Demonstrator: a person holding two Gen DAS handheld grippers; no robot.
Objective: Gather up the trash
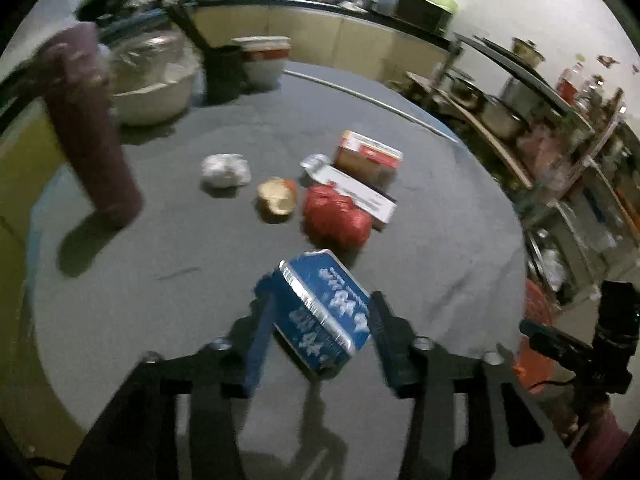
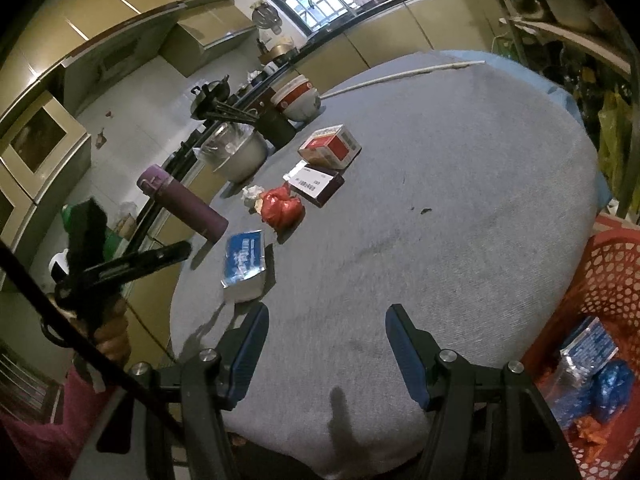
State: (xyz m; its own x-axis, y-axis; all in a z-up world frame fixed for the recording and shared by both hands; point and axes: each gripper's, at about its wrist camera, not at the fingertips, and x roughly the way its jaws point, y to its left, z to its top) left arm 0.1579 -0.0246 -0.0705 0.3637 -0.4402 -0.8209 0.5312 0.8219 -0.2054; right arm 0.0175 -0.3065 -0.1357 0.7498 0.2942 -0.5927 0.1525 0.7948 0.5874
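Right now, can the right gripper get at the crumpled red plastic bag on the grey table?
Probably yes: the right gripper is open and empty, and only bare table lies between it and the red bag.

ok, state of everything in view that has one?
left gripper: blue carton between its fingers, grip unclear
right gripper: open, empty
purple flask: upright, lid closed
red basket: already holds blue wrappers
bowl: film over the top
red bag: crumpled
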